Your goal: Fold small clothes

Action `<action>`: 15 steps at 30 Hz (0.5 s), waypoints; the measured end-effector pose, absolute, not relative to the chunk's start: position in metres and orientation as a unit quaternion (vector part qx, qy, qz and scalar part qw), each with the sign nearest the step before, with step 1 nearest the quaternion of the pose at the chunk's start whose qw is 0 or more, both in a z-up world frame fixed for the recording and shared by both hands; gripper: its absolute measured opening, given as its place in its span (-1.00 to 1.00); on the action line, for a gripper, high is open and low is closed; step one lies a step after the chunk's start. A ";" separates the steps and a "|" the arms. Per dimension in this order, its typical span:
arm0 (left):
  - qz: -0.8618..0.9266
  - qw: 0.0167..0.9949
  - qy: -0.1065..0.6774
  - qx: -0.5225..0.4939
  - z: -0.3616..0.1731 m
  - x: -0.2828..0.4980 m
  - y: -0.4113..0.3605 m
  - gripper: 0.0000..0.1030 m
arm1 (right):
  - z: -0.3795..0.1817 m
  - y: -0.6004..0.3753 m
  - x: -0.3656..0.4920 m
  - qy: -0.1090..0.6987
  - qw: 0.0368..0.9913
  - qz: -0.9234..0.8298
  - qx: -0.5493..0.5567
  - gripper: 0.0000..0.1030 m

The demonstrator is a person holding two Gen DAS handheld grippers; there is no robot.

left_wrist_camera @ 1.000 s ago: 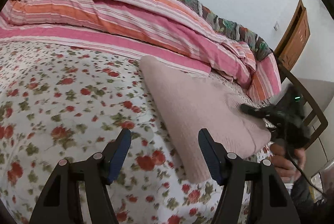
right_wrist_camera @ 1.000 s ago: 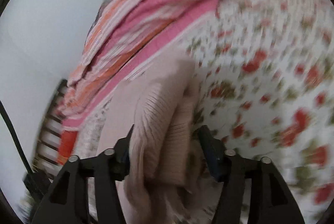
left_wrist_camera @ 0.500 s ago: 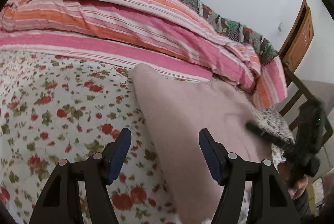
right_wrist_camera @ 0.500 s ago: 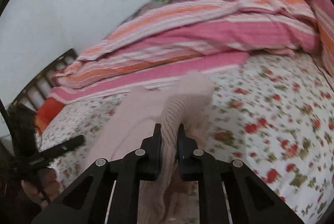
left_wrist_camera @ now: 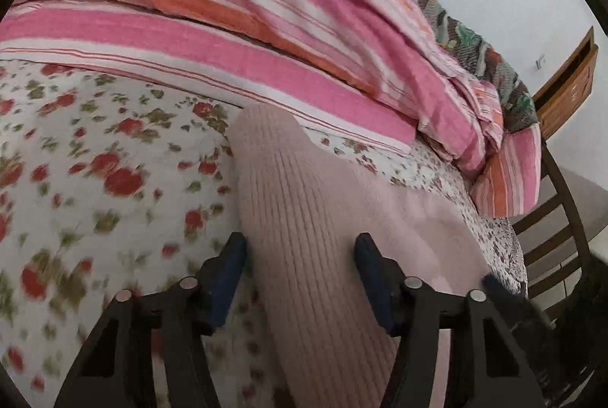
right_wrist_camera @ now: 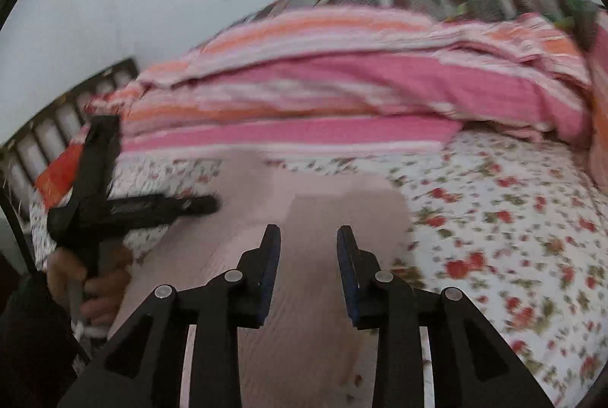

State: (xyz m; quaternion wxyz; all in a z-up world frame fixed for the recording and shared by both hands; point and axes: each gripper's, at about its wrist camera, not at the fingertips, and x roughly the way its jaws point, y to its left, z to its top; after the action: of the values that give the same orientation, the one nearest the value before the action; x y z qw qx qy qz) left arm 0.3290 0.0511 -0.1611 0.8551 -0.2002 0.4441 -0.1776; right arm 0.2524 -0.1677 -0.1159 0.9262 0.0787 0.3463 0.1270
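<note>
ribbed knit sweater (left_wrist_camera: pixel 304 218), cotton floral sheet (left_wrist_camera: pixel 95 180)

Both wrist cameras are looking forward and downward along their own fingers, close over the pink knit garment (left_wrist_camera: pixel 315 218) on the floral bedsheet (left_wrist_camera: pixel 95 157). Both are sharing the garment, sheet and striped quilt (right_wrist_camera: pixel 342 92); the right view is also catching the left gripper (right_wrist_camera: pixel 212 204).

No legible text, label, brand, number or sign was found in either wrist view; both views were partly blurred.
</note>
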 end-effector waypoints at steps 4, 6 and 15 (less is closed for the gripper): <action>-0.163 0.848 0.451 -0.226 -0.171 0.354 0.049 -0.15 | -0.145 -0.166 0.266 0.376 0.919 0.100 0.065 -0.41; -0.157 0.850 0.449 -0.227 -0.174 0.364 0.047 -0.42 | -0.147 -0.168 0.266 0.377 0.918 0.103 0.067 -0.41; -0.115 0.892 0.415 -0.140 -0.151 0.354 0.033 -0.01 | -0.140 -0.176 0.272 0.385 0.910 0.126 0.087 -0.40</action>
State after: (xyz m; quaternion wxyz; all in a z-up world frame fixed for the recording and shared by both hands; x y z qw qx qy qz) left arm 0.3540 0.0329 -0.1514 0.8917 -0.1402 0.4147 -0.1150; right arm 0.2723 -0.1759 -0.1402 0.9104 0.0874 0.3845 0.1255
